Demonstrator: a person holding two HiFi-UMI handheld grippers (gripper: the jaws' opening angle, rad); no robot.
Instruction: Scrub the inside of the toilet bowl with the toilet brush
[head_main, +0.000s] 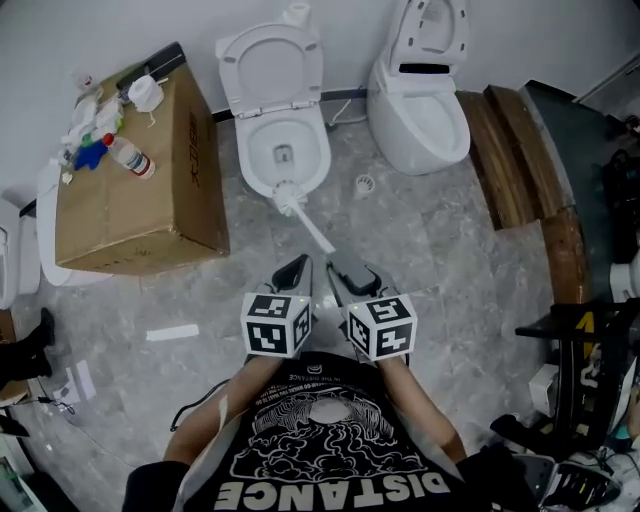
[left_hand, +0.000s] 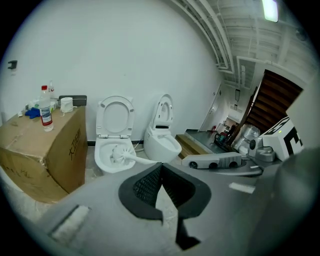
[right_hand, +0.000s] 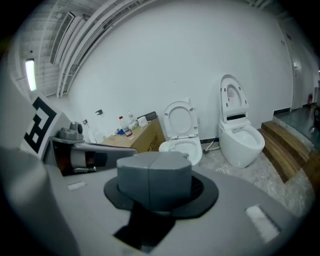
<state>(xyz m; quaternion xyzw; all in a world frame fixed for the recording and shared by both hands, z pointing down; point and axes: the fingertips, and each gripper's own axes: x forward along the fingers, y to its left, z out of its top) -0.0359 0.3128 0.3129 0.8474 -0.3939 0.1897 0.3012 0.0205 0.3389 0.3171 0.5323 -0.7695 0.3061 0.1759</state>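
Observation:
A white toilet (head_main: 285, 150) with its lid up stands ahead by the wall, and shows too in the left gripper view (left_hand: 114, 145) and the right gripper view (right_hand: 182, 140). The white toilet brush (head_main: 290, 197) has its head at the bowl's front rim; its head (left_hand: 118, 153) sits inside the bowl. Its thin handle runs back to my right gripper (head_main: 347, 272), which is shut on it; the handle is hidden behind the closed jaws (right_hand: 154, 172). My left gripper (head_main: 295, 270) is beside it on the left, shut (left_hand: 161, 170) and holding nothing.
A cardboard box (head_main: 130, 190) with bottles on top stands left of the toilet. A second white toilet (head_main: 420, 100) is to the right, then wooden steps (head_main: 510, 160). A small round white holder (head_main: 365, 184) and a paper strip (head_main: 172, 333) lie on the floor.

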